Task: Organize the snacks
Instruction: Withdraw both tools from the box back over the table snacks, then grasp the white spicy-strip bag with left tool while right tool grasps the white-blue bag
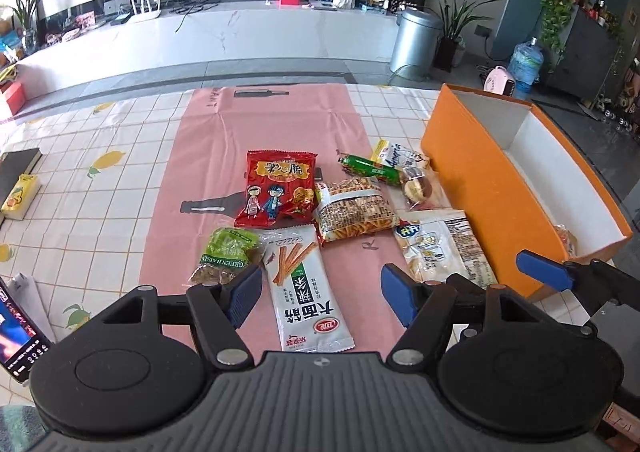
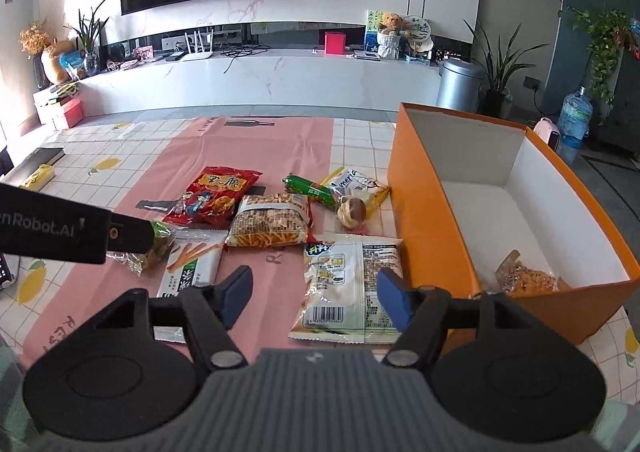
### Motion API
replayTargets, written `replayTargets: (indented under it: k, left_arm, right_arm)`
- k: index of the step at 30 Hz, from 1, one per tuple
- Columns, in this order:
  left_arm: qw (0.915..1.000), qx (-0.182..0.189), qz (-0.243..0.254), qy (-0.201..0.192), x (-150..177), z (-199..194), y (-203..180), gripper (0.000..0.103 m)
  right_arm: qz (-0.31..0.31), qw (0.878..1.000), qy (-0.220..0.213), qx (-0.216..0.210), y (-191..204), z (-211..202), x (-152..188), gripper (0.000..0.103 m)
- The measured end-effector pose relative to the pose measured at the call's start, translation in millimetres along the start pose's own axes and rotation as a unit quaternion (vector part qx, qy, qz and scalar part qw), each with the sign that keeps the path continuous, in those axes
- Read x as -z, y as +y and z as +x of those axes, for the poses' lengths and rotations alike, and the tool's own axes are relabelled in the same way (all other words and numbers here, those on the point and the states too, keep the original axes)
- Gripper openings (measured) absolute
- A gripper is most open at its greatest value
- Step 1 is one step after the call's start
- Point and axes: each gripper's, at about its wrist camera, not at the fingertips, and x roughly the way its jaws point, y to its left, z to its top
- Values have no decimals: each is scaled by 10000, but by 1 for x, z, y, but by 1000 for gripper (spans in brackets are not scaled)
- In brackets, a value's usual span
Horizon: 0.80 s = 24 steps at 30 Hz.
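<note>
Several snack packs lie on a pink mat (image 1: 272, 123). My left gripper (image 1: 320, 298) is open above a white breadstick pack (image 1: 308, 284). A green raisin bag (image 1: 226, 256) lies by its left finger. Beyond them lie a red snack bag (image 1: 278, 187), a noodle-snack pack (image 1: 354, 209) and a green sausage (image 1: 370, 167). My right gripper (image 2: 316, 298) is open and hovers over a white cracker pack (image 2: 348, 288), its pads not pressing on it. To the right stands an orange box (image 2: 432, 211) with one snack bag (image 2: 524, 276) inside.
A small wrapped cake (image 2: 352, 211) and a yellow-white packet (image 2: 360, 181) lie near the box's left wall. A phone (image 1: 20, 328), a yellow carton (image 1: 20, 197) and a dark book (image 1: 16, 171) sit at the table's left side. The left gripper's black finger (image 2: 128, 236) reaches in from the left.
</note>
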Motion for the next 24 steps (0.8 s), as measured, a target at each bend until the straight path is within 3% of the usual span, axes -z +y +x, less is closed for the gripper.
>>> replayTargets:
  k: [9,24]
  left_arm:
    - [9982,-191,-240,515,-3,47,4,81]
    - [9955,-179,-473,801,10,94,15,82]
  right_arm:
    - [-401,9984,177,366,6,47,1,78]
    - [-90,9973,592,431,2,97,11,79]
